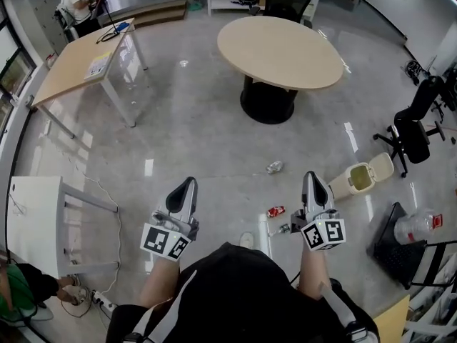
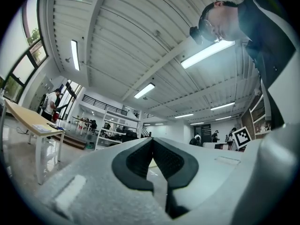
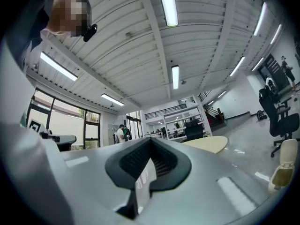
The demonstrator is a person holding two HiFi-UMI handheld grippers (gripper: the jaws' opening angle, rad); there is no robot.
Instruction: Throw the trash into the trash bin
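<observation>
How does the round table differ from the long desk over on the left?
The round table stands on one dark central pedestal, while the long desk has a rectangular top on thin white legs. The round table's top looks bare. The long desk carries a paper sheet and a dark cable. Both have pale wood-coloured tops and stand on the glossy grey floor.
</observation>
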